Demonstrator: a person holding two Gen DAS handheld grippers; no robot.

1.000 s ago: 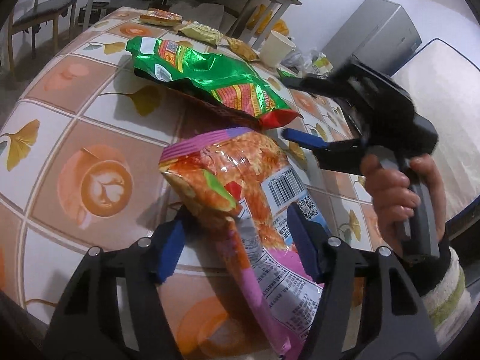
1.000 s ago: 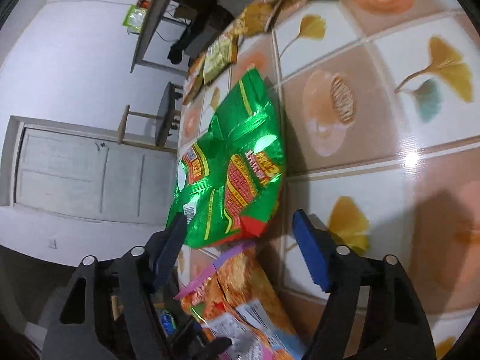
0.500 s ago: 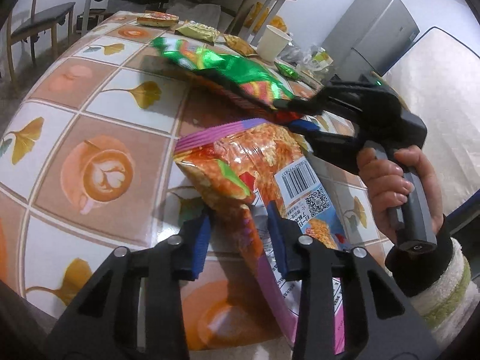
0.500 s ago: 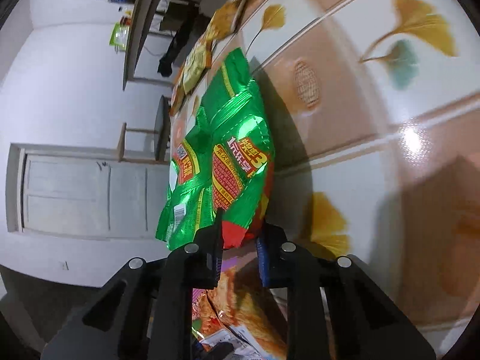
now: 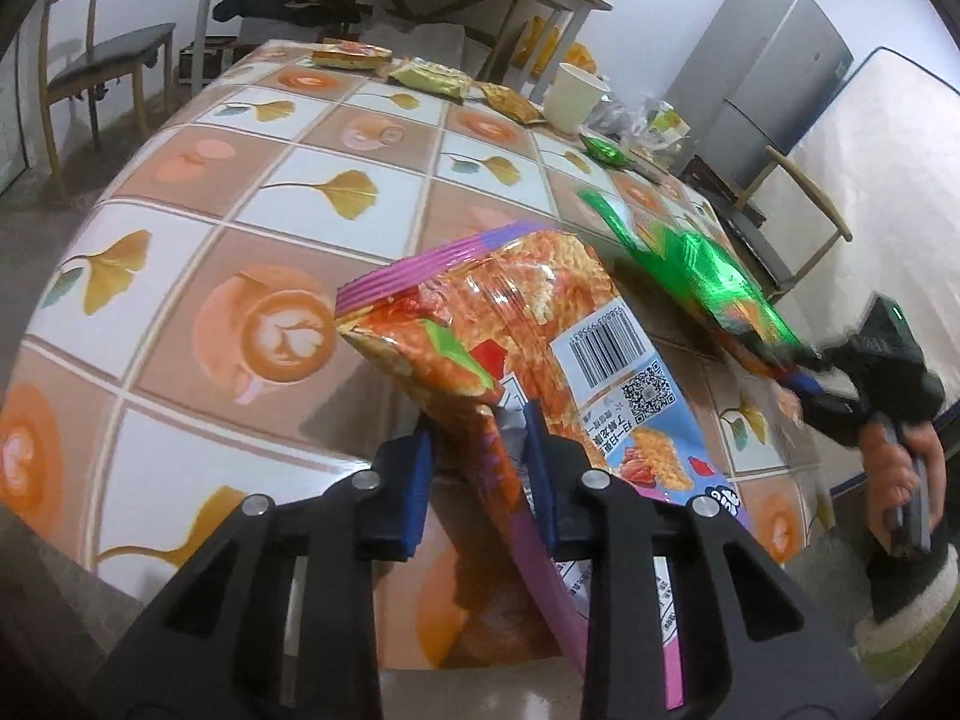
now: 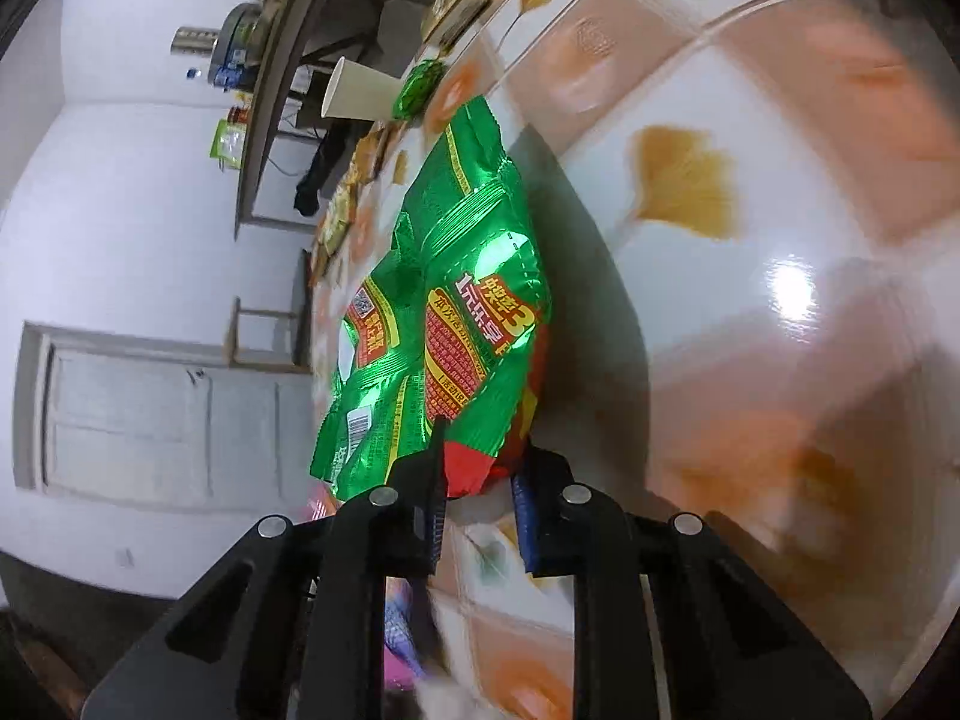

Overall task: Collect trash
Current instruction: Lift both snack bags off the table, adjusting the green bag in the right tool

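An orange and pink snack bag (image 5: 540, 312) stands crumpled over the near edge of the tiled table (image 5: 300, 180). My left gripper (image 5: 477, 450) has it between its blue pads, and the jaws are closing, with the pads pressing on its pinched lower part. A shiny green snack bag (image 6: 444, 312) hangs tilted above the table, and my right gripper (image 6: 480, 480) is shut on its red bottom corner. In the left wrist view the green bag (image 5: 708, 276) is blurred at the right, pulled by the right gripper (image 5: 792, 372) in a person's hand (image 5: 900, 468).
A white paper cup (image 5: 573, 96), a small green wrapper (image 5: 603, 150) and several flat snack packets (image 5: 429, 75) lie at the table's far end. Chairs stand at the left (image 5: 102, 60) and right (image 5: 798, 204). A grey fridge (image 5: 774, 72) stands behind.
Both grippers went from open to closed on their bags. The right one then dragged the green bag off the middle of the table towards the right edge. The left hand stayed put.
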